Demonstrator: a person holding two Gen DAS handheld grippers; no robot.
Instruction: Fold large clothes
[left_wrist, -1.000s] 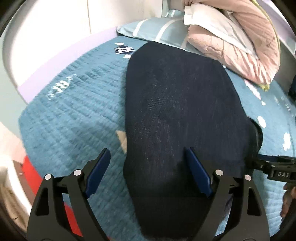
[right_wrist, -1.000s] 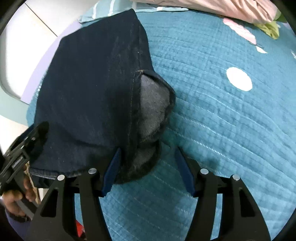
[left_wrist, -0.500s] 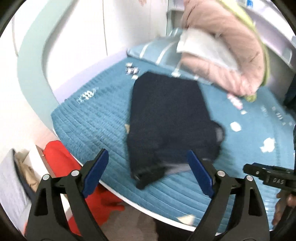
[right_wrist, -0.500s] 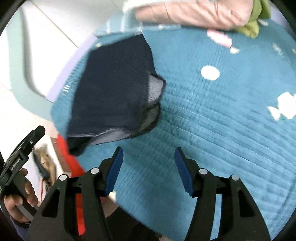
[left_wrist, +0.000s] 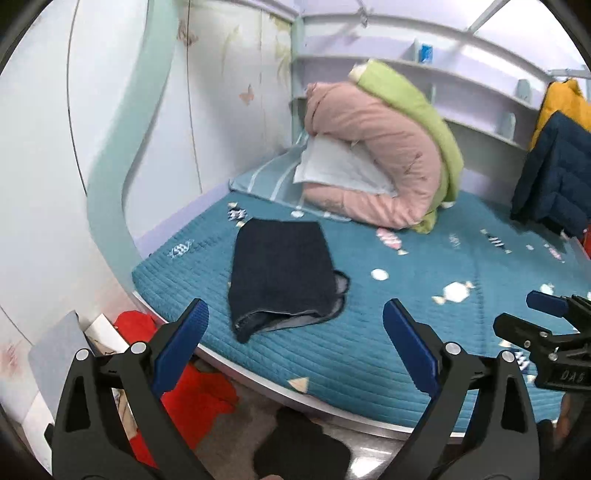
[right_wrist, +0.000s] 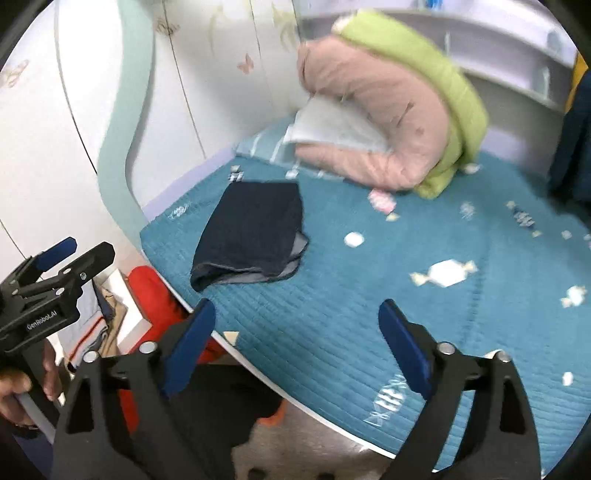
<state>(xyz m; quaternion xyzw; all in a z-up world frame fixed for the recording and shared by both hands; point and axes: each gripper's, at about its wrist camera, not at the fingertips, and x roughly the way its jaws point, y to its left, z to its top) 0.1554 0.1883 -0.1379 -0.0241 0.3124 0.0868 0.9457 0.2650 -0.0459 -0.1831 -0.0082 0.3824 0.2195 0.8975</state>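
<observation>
Folded dark jeans on bed, beyond both gaping empty tongs; long axis near-far, hems probably near.

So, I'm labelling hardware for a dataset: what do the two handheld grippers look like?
Both the left gripper and the right gripper have matte black triangulated plastic frames, silver pivot screws and flat blue finger pads. The left body carries white "GenRobot.AI" lettering.

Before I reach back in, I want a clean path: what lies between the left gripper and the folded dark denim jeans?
Only bare teal quilted bedspread separates the left gripper from the folded dark denim jeans, in the left wrist view.
</observation>
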